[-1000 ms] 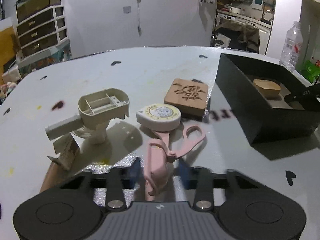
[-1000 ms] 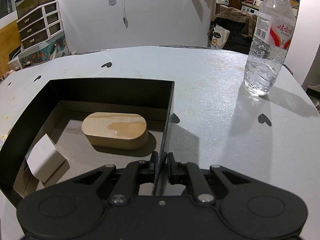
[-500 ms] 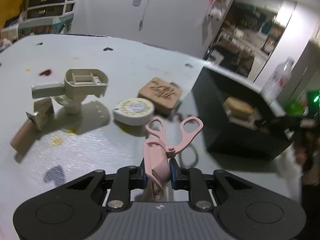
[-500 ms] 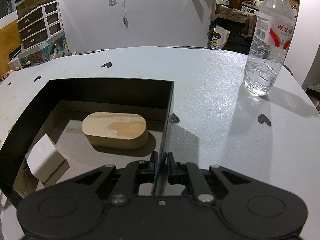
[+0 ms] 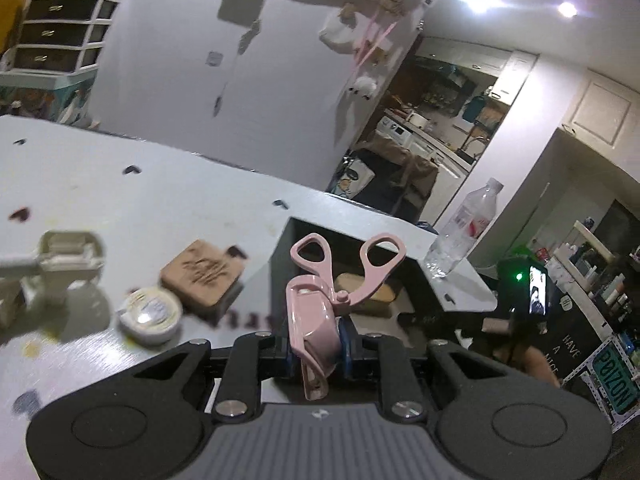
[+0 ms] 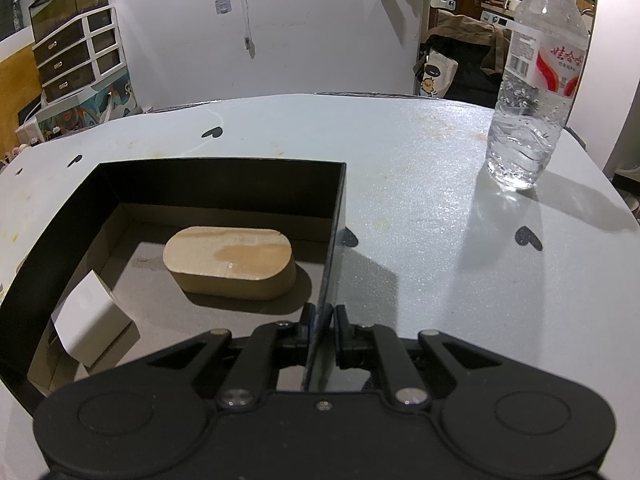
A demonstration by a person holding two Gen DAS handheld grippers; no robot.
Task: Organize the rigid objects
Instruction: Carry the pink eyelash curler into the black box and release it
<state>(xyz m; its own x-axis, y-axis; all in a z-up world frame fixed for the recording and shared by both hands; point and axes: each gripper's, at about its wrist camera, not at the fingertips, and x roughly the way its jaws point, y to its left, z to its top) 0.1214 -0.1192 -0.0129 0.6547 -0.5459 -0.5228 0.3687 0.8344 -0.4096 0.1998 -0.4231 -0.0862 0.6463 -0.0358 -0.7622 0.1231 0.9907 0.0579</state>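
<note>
My left gripper [image 5: 316, 350] is shut on pink scissors [image 5: 320, 296] and holds them in the air, handles pointing toward the black box [image 5: 282, 256]. My right gripper [image 6: 322, 330] is shut on the box's right wall [image 6: 334, 240]. Inside the box lie an oval wooden block [image 6: 228, 256] and a small white box [image 6: 90, 322]. On the table to the left of the box lie a carved wooden block [image 5: 202, 272], a round tape measure [image 5: 150, 314] and a beige plastic part [image 5: 60, 264].
A clear water bottle [image 6: 532, 92] stands on the table at the far right; it also shows in the left wrist view [image 5: 460, 236]. The grey table [image 6: 420, 200] has small dark heart marks.
My left gripper closed on the pink scissors, lifted them off the table and swung right toward the black box. The right gripper has not moved.
</note>
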